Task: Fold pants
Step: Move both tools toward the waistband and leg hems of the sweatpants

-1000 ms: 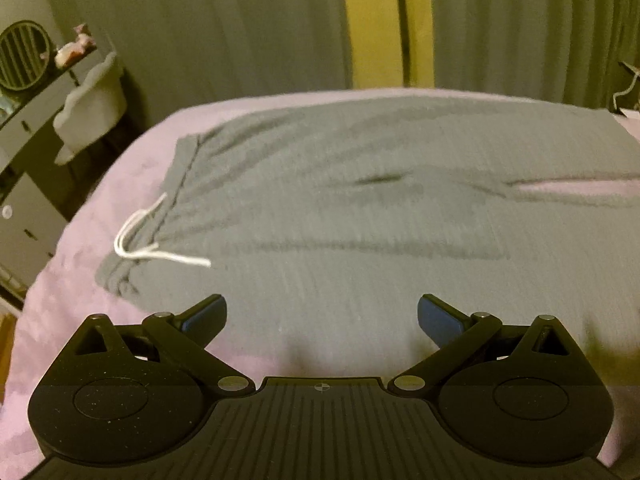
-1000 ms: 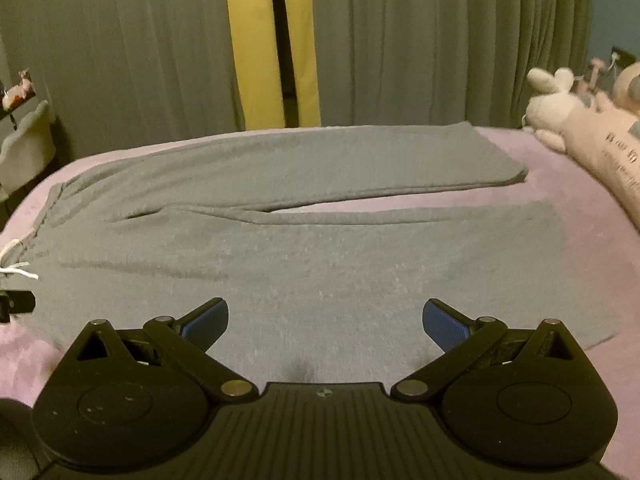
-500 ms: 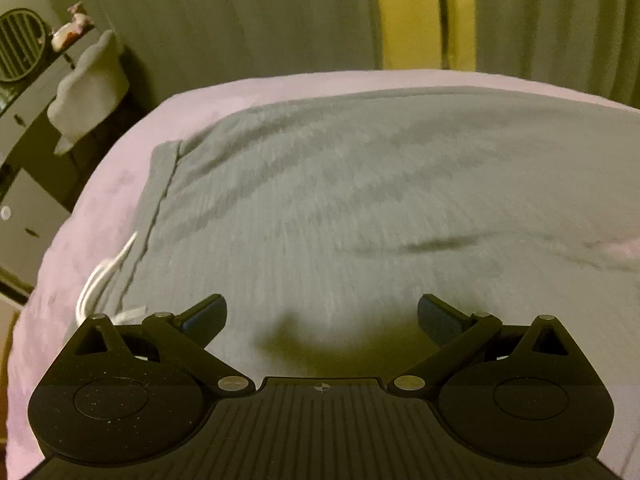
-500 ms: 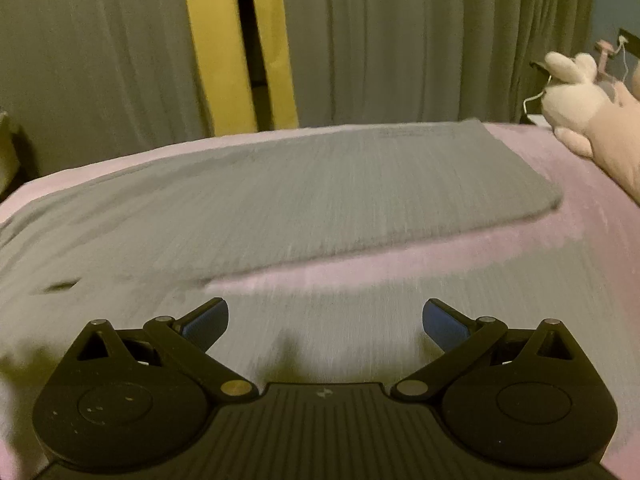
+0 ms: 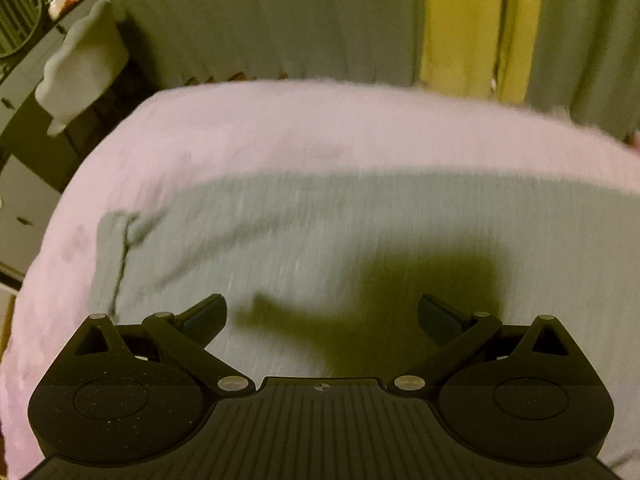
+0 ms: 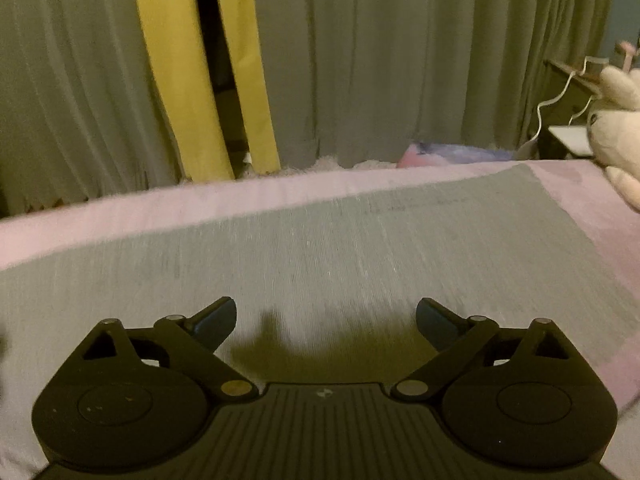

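Now both your tongs, left gripper point(image 5: 322, 312) and right gripper point(image 6: 325, 314), have advanced, jaws spread and empty, low over the flat grey knit pants point(image 6: 320, 248) toward the pink bed's point(image 5: 280, 128) far edge, presumably readying a far-edge grasp.

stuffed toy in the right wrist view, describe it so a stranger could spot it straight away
Start at the pink bed with the grey pants spread across it. Follow its far edge to the right border. The cream stuffed toy sits there, the only pale, furry, rounded thing.
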